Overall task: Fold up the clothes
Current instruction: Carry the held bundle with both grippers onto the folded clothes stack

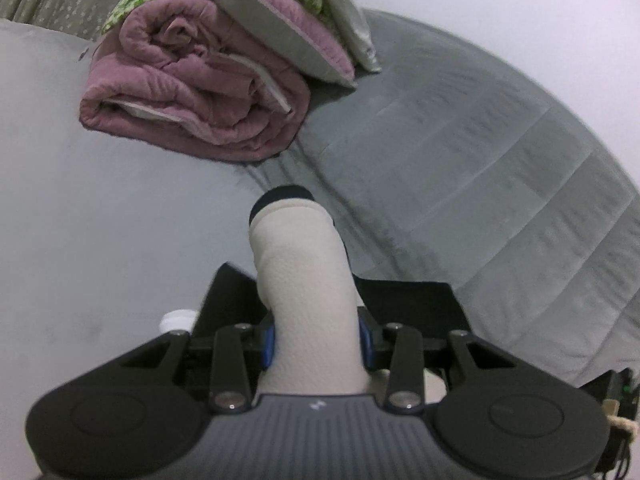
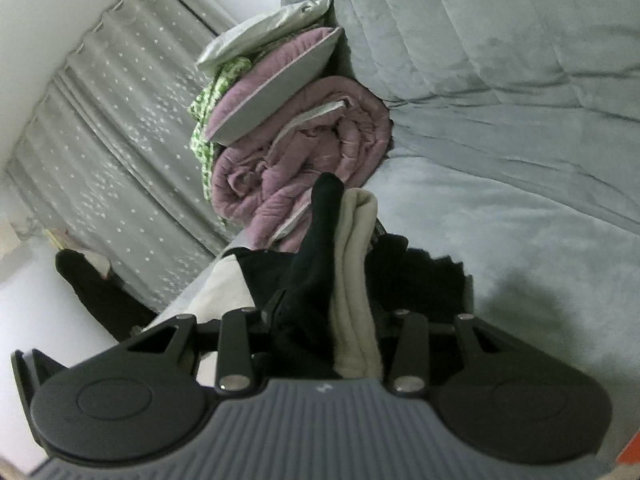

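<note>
Left wrist view: my left gripper (image 1: 316, 340) is clamped on the garment's (image 1: 304, 264) cream-and-black fold, long axis pointing away; my right gripper (image 2: 326, 320) pinches its other bunched edge, above the grey bed (image 2: 500, 220).

My left matt black plastic gripper (image 1: 316, 344) pinches a cream nubbly knit cloth (image 1: 308, 280) — pebbled texture. Grey plush bed cover (image 1: 460, 152), soft nap; mauve quilted cloth bundle (image 1: 200, 92) — puffy, matt.
</note>
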### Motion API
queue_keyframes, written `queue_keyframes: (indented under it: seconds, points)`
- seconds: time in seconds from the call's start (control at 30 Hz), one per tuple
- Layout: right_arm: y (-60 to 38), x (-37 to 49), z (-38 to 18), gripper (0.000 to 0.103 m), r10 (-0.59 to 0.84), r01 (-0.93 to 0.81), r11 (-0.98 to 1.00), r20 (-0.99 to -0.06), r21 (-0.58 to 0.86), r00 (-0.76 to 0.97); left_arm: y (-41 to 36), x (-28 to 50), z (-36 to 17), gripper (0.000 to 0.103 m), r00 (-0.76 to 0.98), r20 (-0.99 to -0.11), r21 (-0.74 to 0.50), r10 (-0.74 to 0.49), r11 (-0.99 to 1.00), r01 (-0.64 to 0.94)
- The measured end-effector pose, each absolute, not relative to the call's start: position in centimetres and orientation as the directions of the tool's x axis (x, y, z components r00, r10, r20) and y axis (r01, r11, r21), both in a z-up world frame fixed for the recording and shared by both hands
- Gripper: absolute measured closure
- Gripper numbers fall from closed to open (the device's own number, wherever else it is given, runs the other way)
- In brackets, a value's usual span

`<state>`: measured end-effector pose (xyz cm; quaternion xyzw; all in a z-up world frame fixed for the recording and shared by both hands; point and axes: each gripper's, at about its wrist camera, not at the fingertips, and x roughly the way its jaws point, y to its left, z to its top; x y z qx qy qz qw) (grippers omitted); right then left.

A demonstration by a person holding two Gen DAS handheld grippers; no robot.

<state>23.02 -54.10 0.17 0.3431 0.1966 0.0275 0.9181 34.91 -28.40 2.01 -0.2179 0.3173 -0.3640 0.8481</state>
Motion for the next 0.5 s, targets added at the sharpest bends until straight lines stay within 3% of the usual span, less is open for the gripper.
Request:
queue_keyframes:
  seconds: [0.2,0.27,0.5]
  points:
    - [-53.7,22.4,-0.3,0.060,0.153,0.071,0.814,-0.330,0.577,0.931,-28.4,34.3,0.0,0.046,0.599,-0.353,-0.513,-0.719,0.684,0.519]
    - [-53.5,22.1,0.1,0.053,0.151,0.057,0.831,-0.323,0.553,0.934,-28.2,33.9,0.4,0.042,0.621,-0.347,-0.483,-0.703,0.702,0.524]
    - [-53.2,21.0,2.4,0.048,0.062,0.071,0.894,-0.280,0.442,0.958,-27.7,31.8,3.9,0.042,0.743,-0.269,-0.324,-0.613,0.784,0.530]
